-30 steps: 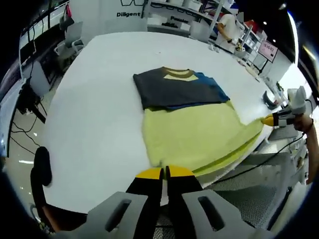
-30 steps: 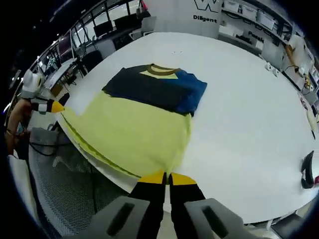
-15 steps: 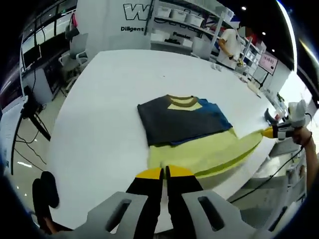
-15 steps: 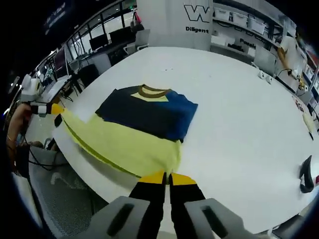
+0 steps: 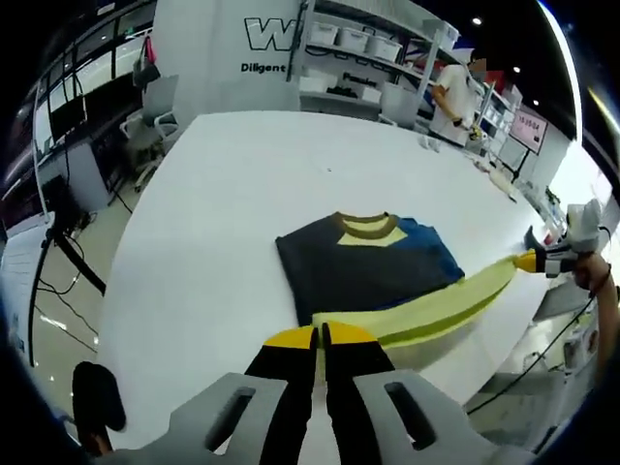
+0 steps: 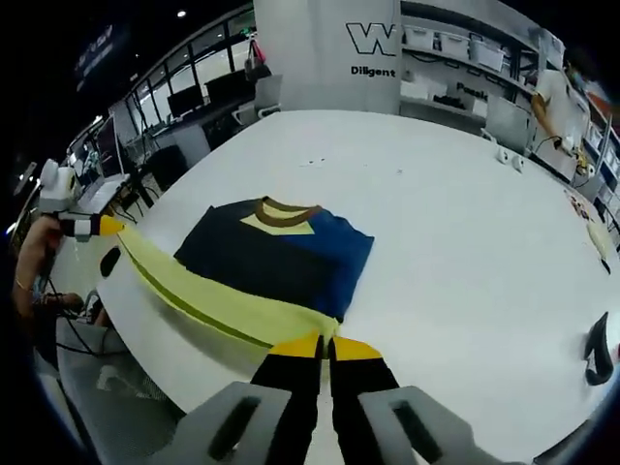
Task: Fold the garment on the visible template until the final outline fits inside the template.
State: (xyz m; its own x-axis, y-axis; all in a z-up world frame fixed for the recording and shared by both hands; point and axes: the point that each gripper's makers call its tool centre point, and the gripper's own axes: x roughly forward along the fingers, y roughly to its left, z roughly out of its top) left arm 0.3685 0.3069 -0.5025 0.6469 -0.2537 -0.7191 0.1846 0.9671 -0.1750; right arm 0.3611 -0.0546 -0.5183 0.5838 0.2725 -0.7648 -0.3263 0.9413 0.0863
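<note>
Both grippers clamped on the hem: left gripper [image 5: 320, 335] has its yellow-tipped jaws pressed together on one corner of the yellow-green hem [image 5: 426, 312], and the right gripper [image 6: 325, 346] is pinched down on the opposite corner, same story. Between them the hem hangs taut as a long band above the white table [image 5: 194, 242], stretched just in front of the garment [image 6: 276, 254], whose dark upper half with the blue sleeve and brown collar lies flat on the tabletop, well in from the near edge. No template outline can be made out under it.

Biggest risk from here: the 2 hands travel unevenly as the hem goes over, and the fold lands skewed, so the outline spills wide on 1 side. Next down: pulling too hard forward drags the flat dark half across the smooth table and undoes the sleeve fold already tucked in. Smaller still: a corner slips out of a thin pinch and that side droops mid-carry. Smallest worry: slack in the middle of the band sets down as a wrinkle
</note>
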